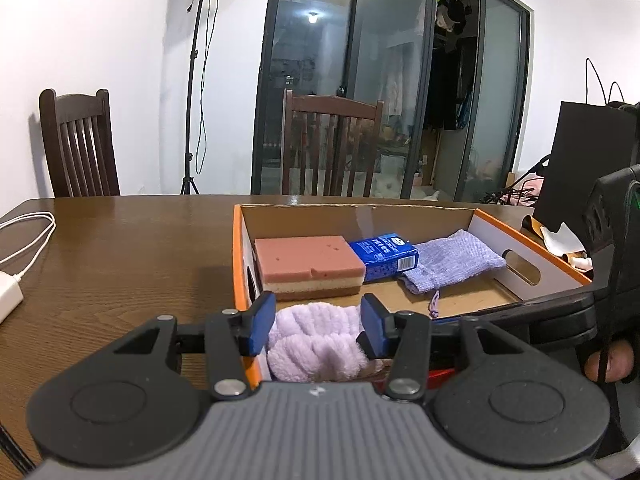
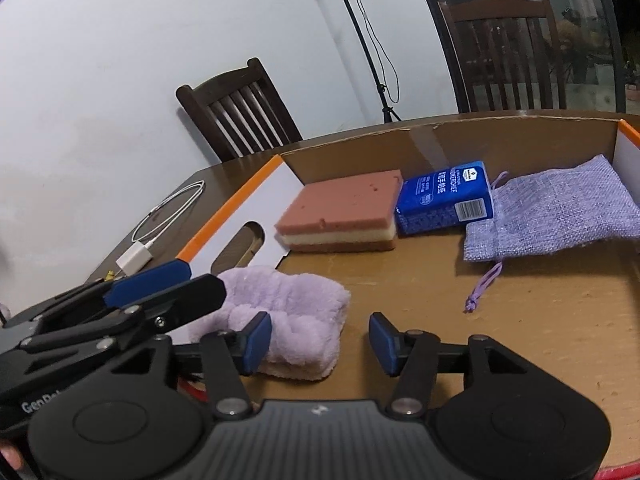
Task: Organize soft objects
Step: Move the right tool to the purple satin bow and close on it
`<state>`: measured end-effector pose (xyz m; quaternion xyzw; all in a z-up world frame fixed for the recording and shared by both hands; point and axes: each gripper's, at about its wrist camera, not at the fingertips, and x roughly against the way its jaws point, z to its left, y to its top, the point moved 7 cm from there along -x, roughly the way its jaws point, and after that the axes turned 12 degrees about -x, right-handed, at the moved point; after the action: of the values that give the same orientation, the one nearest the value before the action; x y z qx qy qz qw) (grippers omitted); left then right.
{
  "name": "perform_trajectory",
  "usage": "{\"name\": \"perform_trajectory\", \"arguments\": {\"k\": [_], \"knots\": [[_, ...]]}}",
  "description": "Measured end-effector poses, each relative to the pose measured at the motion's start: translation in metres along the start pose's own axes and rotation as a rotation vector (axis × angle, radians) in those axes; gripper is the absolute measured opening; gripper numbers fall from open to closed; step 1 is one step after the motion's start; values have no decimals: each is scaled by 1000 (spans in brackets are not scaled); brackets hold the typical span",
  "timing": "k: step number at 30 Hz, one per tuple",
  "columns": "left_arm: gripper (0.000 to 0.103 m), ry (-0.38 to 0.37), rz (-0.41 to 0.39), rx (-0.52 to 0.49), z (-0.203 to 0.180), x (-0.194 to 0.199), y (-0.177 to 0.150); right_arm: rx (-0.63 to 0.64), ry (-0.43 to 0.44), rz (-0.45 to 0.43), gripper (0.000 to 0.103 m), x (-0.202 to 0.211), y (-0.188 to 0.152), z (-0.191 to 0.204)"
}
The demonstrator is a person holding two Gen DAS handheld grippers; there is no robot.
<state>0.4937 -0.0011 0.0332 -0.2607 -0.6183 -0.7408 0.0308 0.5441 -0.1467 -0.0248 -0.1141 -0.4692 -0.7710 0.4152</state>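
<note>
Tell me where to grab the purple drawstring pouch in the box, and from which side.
Grip the pouch across its gathered neck, by the drawstring. It lies flat on the box floor with that neck toward you, so come from above on the near side. The far end sits by the box wall and the tissue pack touches its left edge, leaving the jaws little room there.

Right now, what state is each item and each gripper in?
Fluffy lilac towel: folded, lying in the box's near left corner.
Sponge: flat, against the left wall.
Tissue pack: sealed, between sponge and pouch.
Purple pouch: flat, drawstring loose.
Cardboard box: open-topped.
Left gripper: open, straddling towel.
Right gripper: open, empty.
</note>
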Motion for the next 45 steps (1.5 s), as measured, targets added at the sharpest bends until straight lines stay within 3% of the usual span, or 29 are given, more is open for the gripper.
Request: {"name": "perform_trajectory", "arguments": {"k": [1, 3, 5, 8, 15, 17, 21, 28, 43, 45], "knots": [[50, 3, 1, 2, 0, 1, 1, -2, 0, -2, 54, 0, 0, 0], [64, 24, -13, 7, -2, 9, 4, -8, 0, -6, 55, 3, 1, 0], [71, 40, -70, -5, -8, 31, 10, -1, -11, -50, 58, 19, 6, 6], [80, 74, -180, -6, -17, 75, 9, 39, 20, -145, 72, 57, 10, 21], [89, 120, -277, 22, -42, 164, -24, 157, 17, -297, 77, 146, -46, 34], [89, 115, -260, 24, -50, 176, -38, 204, -3, -342, 83, 171, -70, 33], [89, 87, -187, 57, -62, 185, -69, 199, -51, -382, 84, 205, -118, 18], [89, 36, -108, 124, -71, 195, -99, 189, -127, -329, 84, 224, -177, -7], [88, -27, -52, 48, -112, 168, -79, 120, -148, -324, 79, 227, -167, -28], [74, -67, -37, 53, -120, 159, -72, 110, -156, -321, 78, 227, -161, -32]]}}
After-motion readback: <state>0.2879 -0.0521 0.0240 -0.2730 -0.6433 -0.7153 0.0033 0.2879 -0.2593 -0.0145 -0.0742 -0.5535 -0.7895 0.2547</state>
